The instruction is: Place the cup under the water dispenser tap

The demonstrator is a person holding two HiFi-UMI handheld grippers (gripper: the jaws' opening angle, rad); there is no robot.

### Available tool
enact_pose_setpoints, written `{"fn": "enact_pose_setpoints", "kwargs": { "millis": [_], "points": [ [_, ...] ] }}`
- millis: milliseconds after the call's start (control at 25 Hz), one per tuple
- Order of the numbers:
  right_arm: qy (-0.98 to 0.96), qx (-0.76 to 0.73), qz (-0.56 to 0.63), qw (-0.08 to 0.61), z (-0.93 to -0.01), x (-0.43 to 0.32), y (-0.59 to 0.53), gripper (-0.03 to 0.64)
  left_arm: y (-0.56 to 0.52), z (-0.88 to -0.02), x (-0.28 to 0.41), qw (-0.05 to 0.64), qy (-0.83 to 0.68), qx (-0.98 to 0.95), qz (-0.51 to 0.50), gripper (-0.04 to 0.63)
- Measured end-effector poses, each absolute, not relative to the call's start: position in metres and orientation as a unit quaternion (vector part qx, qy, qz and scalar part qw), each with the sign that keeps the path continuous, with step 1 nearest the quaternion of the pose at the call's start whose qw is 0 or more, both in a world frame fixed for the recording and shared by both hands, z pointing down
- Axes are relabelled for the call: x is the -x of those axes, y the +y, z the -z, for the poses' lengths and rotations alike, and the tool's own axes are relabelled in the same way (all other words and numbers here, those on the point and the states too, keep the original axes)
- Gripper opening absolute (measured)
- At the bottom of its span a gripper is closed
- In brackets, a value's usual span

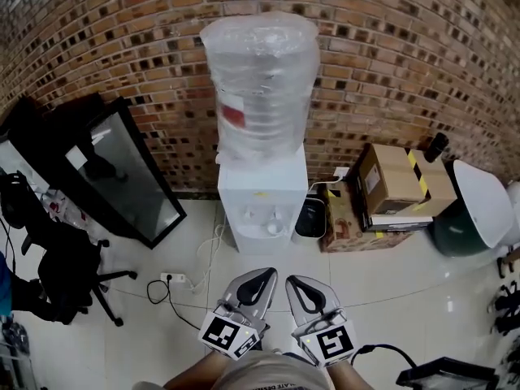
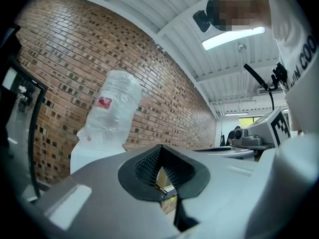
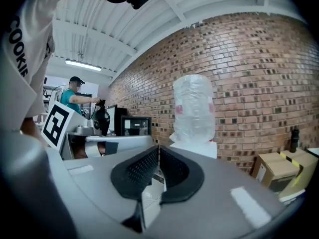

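Observation:
A white water dispenser [image 1: 262, 189] stands against the brick wall, with a large plastic-wrapped bottle [image 1: 260, 80] on top. Its tap recess [image 1: 268, 216] faces me; a small pale shape sits low in it, too small to tell whether it is a cup. No cup shows in either gripper. My left gripper [image 1: 264, 275] and right gripper [image 1: 296, 281] are side by side at the bottom of the head view, pointing at the dispenser from a short way off. Both are shut with nothing between the pads. The bottle [image 2: 112, 108] shows ahead of the left gripper [image 2: 160, 148]; the bottle [image 3: 194, 108] also shows ahead of the right gripper [image 3: 158, 148].
Cardboard boxes [image 1: 398, 181] and a black bin [image 1: 310, 218] stand right of the dispenser. A dark glass panel [image 1: 122, 173] leans at the left, with an office chair [image 1: 65, 275] near it. A power strip [image 1: 175, 279] and cables lie on the tiled floor. A person [image 3: 75, 96] stands far off.

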State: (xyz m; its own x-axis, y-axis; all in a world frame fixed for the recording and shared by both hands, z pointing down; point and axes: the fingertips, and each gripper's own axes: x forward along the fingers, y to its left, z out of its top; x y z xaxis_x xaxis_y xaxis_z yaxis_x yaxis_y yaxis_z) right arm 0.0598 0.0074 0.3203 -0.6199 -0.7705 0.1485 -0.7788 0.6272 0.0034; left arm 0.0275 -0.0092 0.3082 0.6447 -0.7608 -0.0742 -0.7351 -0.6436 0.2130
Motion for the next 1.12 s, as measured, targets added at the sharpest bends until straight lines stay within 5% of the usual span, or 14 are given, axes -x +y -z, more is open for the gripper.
{"fn": "enact_pose_setpoints", "kwargs": {
  "millis": [1120],
  "points": [
    [-0.906,-0.417,-0.045,0.058,-0.320,-0.054,0.158,0.006,0.158,-0.296,-0.012,0.060,-0.451,-0.888,0.062,0.000]
  ]
}}
